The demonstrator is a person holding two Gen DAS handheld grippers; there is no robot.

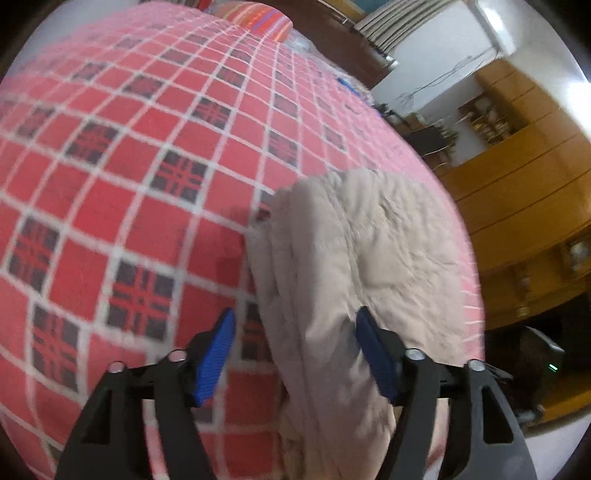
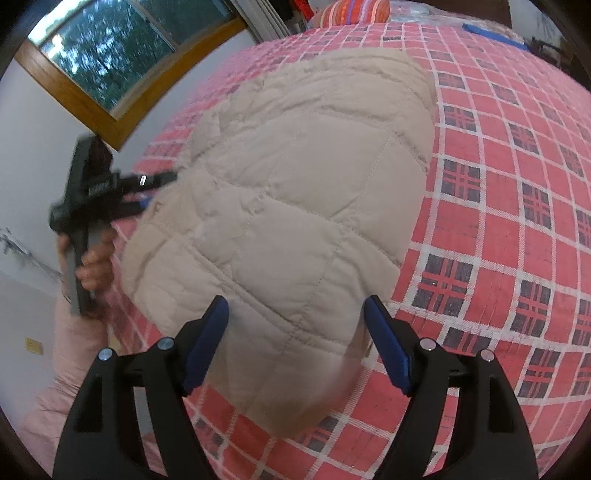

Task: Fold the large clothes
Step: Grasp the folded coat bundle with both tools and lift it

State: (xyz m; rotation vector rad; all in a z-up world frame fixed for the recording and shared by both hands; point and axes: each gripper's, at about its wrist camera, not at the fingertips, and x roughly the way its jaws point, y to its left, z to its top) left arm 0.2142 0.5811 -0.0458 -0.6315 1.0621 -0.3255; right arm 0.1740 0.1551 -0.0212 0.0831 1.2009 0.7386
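I saw soft daylight coming from the window (image 2: 110,48) at far left. Both pictures were blurry, bent round at the edges, with dark corners. Bright glare sat far right.

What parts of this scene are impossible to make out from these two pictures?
- Beige quilted coat: its underside and sleeves, hidden by its own folds in both views.
- Left gripper: blurred in the right wrist view, so its fingers are unclear there.
- Shelf items: too small and blurred in the left wrist view.
- Striped pillow: cut off by the top edge.
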